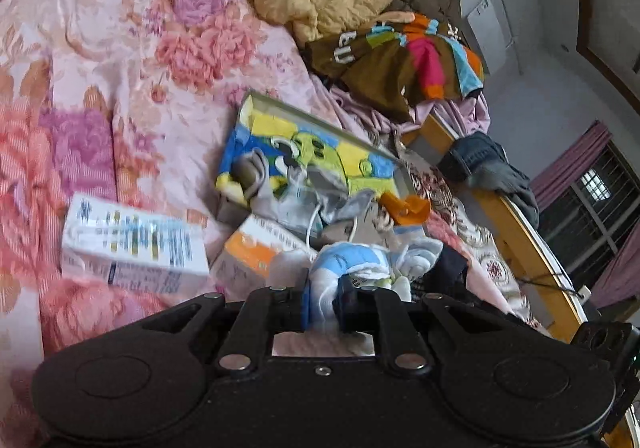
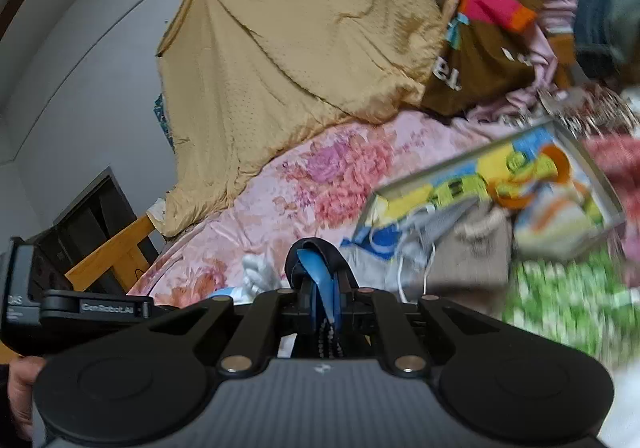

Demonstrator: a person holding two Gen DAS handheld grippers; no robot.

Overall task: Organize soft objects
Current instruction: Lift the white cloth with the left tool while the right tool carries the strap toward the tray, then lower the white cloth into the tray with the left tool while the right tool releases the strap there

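Black fingers of the left gripper [image 1: 322,306] pinch shut on a white-and-light-blue soft cloth bundle [image 1: 360,264], low over the pink floral bedspread [image 1: 120,68]. At the right gripper [image 2: 320,288], the fingers are clamped on a dark strap with blue lining [image 2: 316,268] — likely part of the same bundle. Best handled with both grips firm, lifting together clear of the white cartons [image 1: 132,244].

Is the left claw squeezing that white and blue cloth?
Yes. The left claw is shut on the white and blue cloth, bunched between its fingers.
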